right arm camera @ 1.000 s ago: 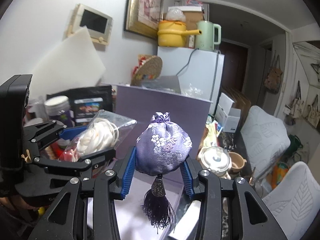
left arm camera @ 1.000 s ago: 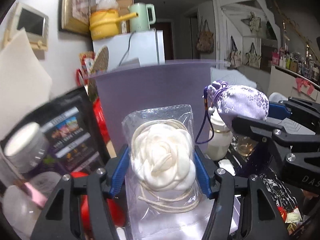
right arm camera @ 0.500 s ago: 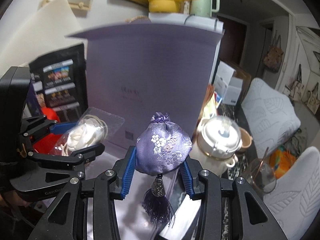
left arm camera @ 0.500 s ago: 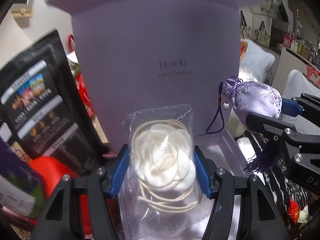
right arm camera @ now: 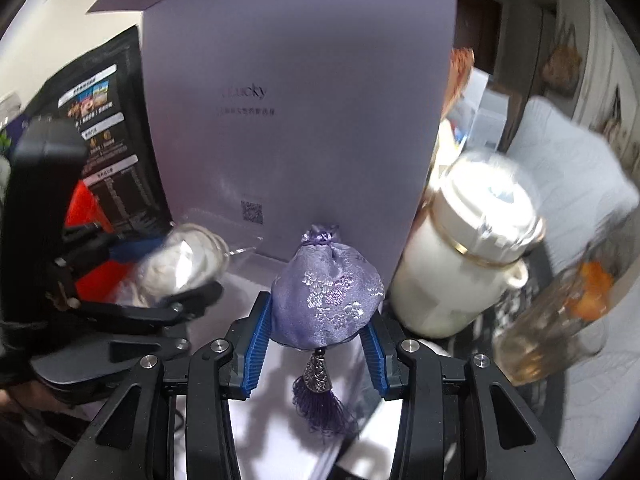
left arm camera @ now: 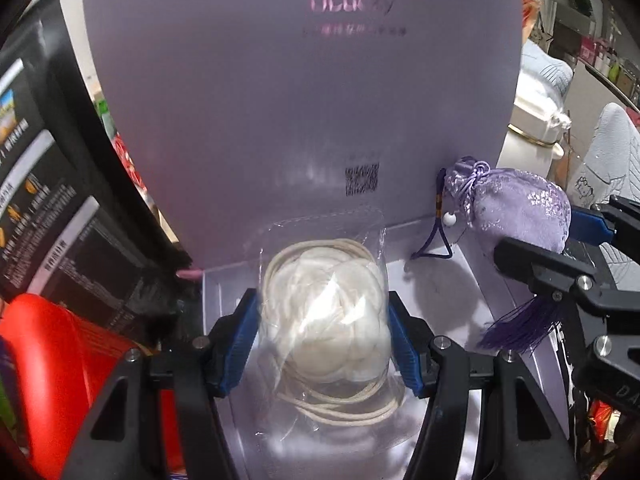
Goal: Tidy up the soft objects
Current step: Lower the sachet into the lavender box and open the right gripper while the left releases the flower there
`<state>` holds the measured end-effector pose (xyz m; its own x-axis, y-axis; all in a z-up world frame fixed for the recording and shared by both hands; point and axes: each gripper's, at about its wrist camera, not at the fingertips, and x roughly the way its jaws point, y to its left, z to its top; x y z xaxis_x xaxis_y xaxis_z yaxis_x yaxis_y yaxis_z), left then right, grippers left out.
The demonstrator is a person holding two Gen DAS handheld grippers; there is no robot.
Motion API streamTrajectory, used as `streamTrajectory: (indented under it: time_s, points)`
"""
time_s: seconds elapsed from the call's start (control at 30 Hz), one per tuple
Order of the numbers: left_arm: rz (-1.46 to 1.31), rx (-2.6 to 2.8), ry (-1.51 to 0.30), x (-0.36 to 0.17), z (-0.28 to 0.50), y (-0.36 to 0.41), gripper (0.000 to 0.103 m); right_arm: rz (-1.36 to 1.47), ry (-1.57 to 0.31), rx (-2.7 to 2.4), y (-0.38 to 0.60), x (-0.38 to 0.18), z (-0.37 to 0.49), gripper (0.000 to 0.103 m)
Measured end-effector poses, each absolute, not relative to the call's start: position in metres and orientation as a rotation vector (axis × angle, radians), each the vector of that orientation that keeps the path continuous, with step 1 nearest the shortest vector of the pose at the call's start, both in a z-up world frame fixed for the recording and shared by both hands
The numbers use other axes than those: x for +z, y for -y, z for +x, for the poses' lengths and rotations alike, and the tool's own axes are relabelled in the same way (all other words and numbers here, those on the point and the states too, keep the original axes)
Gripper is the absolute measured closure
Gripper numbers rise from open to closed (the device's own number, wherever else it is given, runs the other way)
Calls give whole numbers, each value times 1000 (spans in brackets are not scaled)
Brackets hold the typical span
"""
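The left tool (left arm camera: pixel 322 336) points down into an open purple box (left arm camera: pixel 448 280). Its two blue pads pinch a white cloth flower (left arm camera: pixel 326 320) from both sides. The flower sits inside a clear plastic bag (left arm camera: pixel 320 412) with a loop of white string. The flower hangs just above the pale floor of the box, near the raised lid (left arm camera: pixel 280 100).

The right tool (right arm camera: pixel 318 340) also tips down toward the same box. Its blue pads squeeze a small purple pouch (right arm camera: pixel 326 292) with shiny flowers sewn on it. The tied top of the pouch points at the lid. A silver cap and a purple tassel (right arm camera: pixel 320 404) hang below the pouch, over the box floor. From the left camera, the pouch is on the right side, close to the lid's right edge.

The two tools are side by side, the left one a bit blurry in the right camera. A white jar (right arm camera: pixel 464 272) stands just beside the box on the right. A black packet (left arm camera: pixel 44 208) leans on the left, with something red (left arm camera: pixel 52 380) below it.
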<state>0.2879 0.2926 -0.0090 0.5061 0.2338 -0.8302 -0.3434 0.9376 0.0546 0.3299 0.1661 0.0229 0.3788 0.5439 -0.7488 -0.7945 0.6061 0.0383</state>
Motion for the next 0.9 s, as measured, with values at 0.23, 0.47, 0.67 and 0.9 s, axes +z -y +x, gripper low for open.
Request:
streamTrajectory:
  time_s: [0.23, 0.47, 0.67, 0.9]
  points:
    - [-143, 337, -1023, -19, 293, -294, 42, -324, -889, 904, -171, 12, 341, 60]
    - [-106, 369, -984, -9, 296, -287, 39, -338, -867, 870, -173, 14, 339, 59]
    - [-121, 396, -969, -3, 294, -278, 19, -353, -836, 844, -167, 20, 332, 37]
    - [-122, 408, -940, 12, 283, -275, 19, -373, -817, 814, -158, 28, 328, 37]
